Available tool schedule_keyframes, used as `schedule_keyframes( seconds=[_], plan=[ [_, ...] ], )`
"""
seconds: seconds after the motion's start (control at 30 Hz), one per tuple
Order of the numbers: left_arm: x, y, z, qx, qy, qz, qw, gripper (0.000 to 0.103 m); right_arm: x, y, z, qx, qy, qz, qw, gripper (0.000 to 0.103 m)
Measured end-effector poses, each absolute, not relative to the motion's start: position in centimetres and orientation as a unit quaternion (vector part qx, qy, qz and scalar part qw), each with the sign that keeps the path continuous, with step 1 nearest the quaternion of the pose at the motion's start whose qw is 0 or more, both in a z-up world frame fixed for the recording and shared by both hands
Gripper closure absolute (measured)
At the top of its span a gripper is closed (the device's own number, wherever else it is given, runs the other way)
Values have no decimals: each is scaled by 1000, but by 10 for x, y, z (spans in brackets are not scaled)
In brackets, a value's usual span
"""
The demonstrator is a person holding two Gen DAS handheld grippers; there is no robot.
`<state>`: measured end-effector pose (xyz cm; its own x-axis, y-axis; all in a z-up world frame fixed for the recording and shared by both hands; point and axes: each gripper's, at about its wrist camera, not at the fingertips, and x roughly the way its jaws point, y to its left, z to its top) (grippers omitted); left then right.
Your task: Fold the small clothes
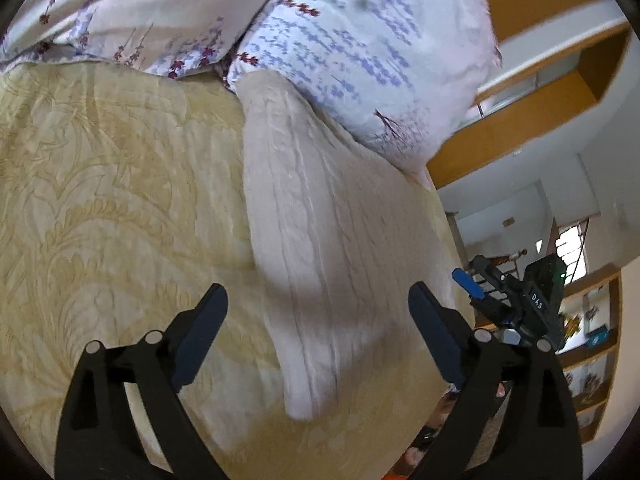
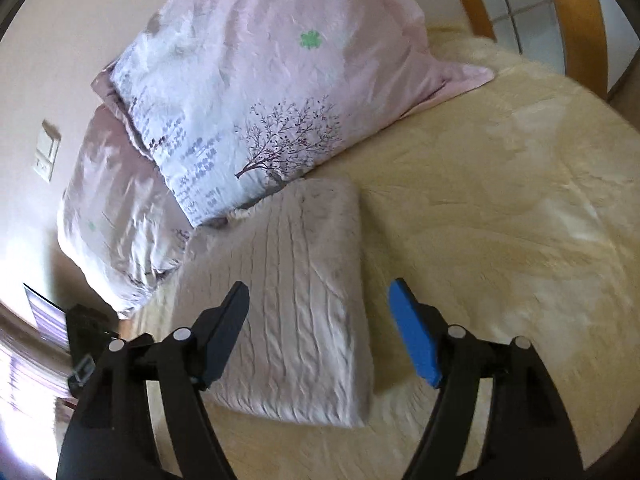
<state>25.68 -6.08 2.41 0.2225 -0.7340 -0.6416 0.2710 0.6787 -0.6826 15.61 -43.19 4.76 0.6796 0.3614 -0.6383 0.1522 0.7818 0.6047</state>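
- The bedspread [image 2: 500,220] is the broadest surface, a pale yellow quilted cloth with a raised leafy pattern; it spreads under and to both sides of each pair of fingers.
- A pillow [image 2: 256,92] lies beyond the fingers at the far end of the bed, plump and soft, its smooth pinkish-white cover printed with a bare tree, rows of small blue and purple marks and a green clover.
- A second pillow [image 2: 116,208] sits partly under the first, off past the left finger in the right wrist view, with a creased, slightly shiny cover.
- The sweater [image 2: 296,304] is a cream cable-knit piece folded into a thick, neat rectangle with rounded edges. It rests flat on the bedspread, its far end touching the first pillow. In the right wrist view it lies ahead of the fingers, mostly toward the left one; in the left wrist view [image 1: 320,240] it runs as a long ribbed slab straight out from between the fingers.
- The left gripper [image 1: 318,300] is black with dark pads, its fingers spread wide and holding nothing, above the near end of the sweater.
- The right gripper [image 2: 320,296] is also spread wide and empty, with one dark pad and one bright blue pad [image 2: 412,336], just over the near part of the sweater.
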Motion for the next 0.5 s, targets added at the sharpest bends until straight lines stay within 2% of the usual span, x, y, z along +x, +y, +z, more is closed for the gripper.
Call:
schedule_keyframes(
  seconds=[0.2, 0.5],
  plan=[
    [279, -70, 19, -239, 529, -326, 746, 12, 193, -435, 23, 355, 437, 71, 823, 29],
    [295, -89, 6, -242, 543, -334, 732, 13, 215, -431, -2, 371, 456, 102, 802, 29]
  ],
)
